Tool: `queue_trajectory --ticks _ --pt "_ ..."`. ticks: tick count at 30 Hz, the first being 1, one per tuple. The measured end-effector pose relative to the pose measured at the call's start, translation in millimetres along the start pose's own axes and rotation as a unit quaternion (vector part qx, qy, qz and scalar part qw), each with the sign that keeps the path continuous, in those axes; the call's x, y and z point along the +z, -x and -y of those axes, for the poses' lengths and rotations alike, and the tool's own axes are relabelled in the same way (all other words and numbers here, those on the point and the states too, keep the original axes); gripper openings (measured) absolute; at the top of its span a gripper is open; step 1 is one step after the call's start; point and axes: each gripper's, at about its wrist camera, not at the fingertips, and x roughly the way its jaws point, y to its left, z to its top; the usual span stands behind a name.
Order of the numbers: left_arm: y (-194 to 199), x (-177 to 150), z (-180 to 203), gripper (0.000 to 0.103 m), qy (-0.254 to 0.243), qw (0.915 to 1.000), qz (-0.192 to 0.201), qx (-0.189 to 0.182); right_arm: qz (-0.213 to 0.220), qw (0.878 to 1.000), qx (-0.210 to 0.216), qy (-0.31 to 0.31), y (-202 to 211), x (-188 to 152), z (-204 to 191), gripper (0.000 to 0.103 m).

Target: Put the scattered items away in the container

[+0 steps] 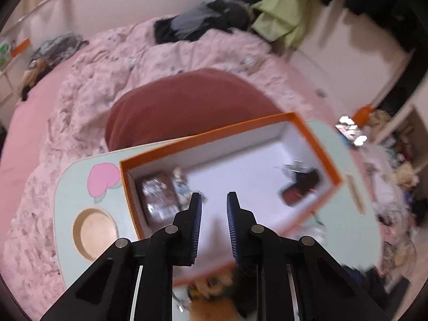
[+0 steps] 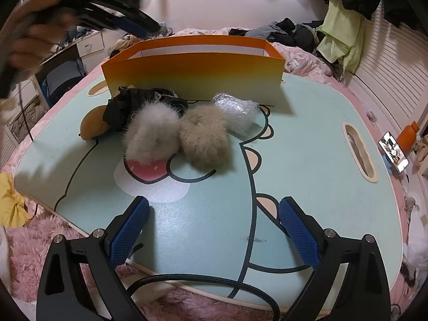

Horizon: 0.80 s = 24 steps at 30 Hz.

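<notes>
Orange box (image 2: 192, 72) at tray table's (image 2: 307, 160) far edge; white pompom (image 2: 151, 133), beige pompom (image 2: 204, 136), bubble wrap (image 2: 236, 112) just near it; left gripper (image 1: 214, 200) narrow, empty, right gripper (image 2: 214, 227) wide, empty; risk: fluffy pompoms likely slip from shallow pinches.

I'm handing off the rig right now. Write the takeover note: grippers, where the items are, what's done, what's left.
Left hand-held gripper: nearly shut, empty, above the orange box.
Right hand-held gripper: open, empty, over the tray table.
Done: a brown packet and a dark item lie in the box.
Left on the table: white pom-pom, beige pom-pom, bubble wrap, black cloth, yellow-brown plush.
</notes>
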Motion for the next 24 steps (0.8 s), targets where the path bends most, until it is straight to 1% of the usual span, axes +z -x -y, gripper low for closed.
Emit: queue_trajectory --ticks 2,5,9,11,16,17,18,20,21,22,24 --pt "-14 1 -2 0.018 0.009 0.9997 -0.012 0.019 0.001 1.000 0.000 0.000 1 0 1 0.097" --pt "-27 4 -8 0.018 0.017 0.9990 -0.023 0.035 0.002 1.000 0.000 0.000 2 0 1 0.097" --pt "-39 8 -10 0.018 0.021 0.9973 -0.026 0.064 0.002 1.000 0.000 -0.001 2 -1 1 0.097" --pt "-44 12 -6 0.019 0.012 0.9964 -0.024 0.081 0.003 1.000 0.000 -0.001 2 -1 1 0.097" --pt "-64 13 2 0.020 0.011 0.9967 -0.058 0.056 0.003 1.000 0.000 -0.001 2 -1 1 0.097" --pt "-68 11 4 0.020 0.007 0.9964 -0.063 0.056 0.003 1.000 0.000 -0.001 2 -1 1 0.097" --pt "-71 10 5 0.020 0.005 0.9961 -0.064 0.061 0.003 1.000 0.000 -0.001 2 -1 1 0.097" --pt "-69 10 8 0.020 -0.003 0.9958 -0.052 0.075 0.003 1.000 -0.001 -0.001 2 -1 1 0.097" --pt "-67 11 7 0.018 0.000 0.9961 -0.051 0.072 0.003 1.000 -0.001 -0.001 2 -1 1 0.097" --pt "-66 11 6 0.014 0.003 0.9963 -0.050 0.069 0.003 1.000 -0.001 -0.001 2 -1 3 0.097" --pt "-66 11 5 0.012 0.001 0.9966 -0.050 0.065 0.003 1.000 0.000 -0.002 1 -1 3 0.097"
